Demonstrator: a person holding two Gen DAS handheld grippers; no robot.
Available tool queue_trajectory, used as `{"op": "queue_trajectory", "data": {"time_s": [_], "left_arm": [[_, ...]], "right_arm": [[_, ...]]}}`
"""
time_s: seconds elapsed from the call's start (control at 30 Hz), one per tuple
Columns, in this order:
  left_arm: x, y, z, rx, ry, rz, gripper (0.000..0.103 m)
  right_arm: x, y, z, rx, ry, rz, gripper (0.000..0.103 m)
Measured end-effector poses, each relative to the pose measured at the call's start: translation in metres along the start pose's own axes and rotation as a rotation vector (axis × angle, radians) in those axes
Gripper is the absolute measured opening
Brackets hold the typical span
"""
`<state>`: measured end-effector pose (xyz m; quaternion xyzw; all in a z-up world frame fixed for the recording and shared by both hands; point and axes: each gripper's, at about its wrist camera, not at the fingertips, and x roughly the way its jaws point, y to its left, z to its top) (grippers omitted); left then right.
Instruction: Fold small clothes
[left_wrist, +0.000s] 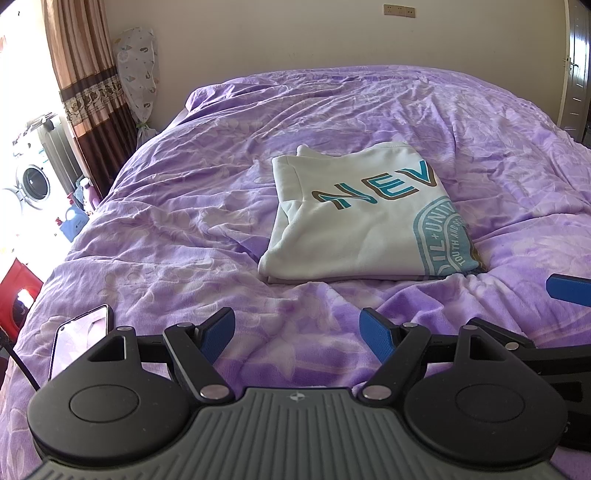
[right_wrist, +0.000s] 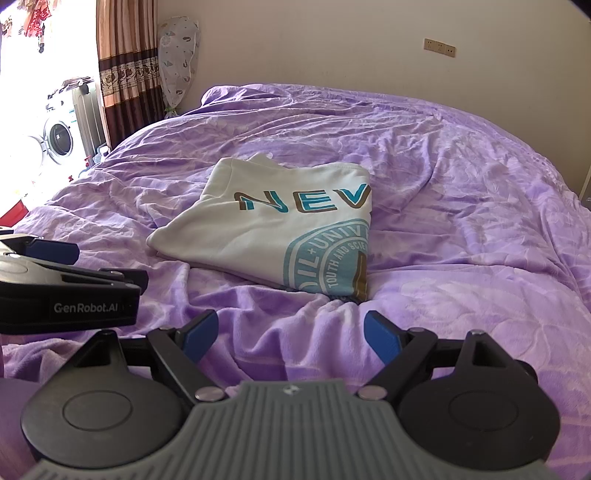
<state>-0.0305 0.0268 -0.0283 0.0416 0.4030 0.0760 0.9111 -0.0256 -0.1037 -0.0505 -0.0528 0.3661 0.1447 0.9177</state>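
**anon1:** Left wrist view: left gripper has its jaws spread wide, nothing in them. Folded white sweatshirt sits ahead and a bit to the right of it on the purple duvet, well apart from the tips. Phone lies just left of the left finger. How's it gonna handle imo?

**anon2:** Right wrist view: right gripper is also spread and empty, w/ the sweatshirt straight ahead, slightly left. Looks soft, thick fleece-ish, light but floppy, so layers prob slide apart if you pinch only the top one. I'd grab the near hem edge, both corners, pinching thru all layers. The duvet's squishy too, so watch for snagging it.
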Motion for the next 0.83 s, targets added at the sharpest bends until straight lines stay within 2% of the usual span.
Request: {"op": "queue_trajectory", "data": {"time_s": [0.83], "left_arm": [[-0.0056,-0.0023,-0.0006,0.014,-0.025,-0.016,0.090]], "right_arm": [[-0.0003,0.0014,-0.0015,0.002,0.002,0.003,0.082]]}}
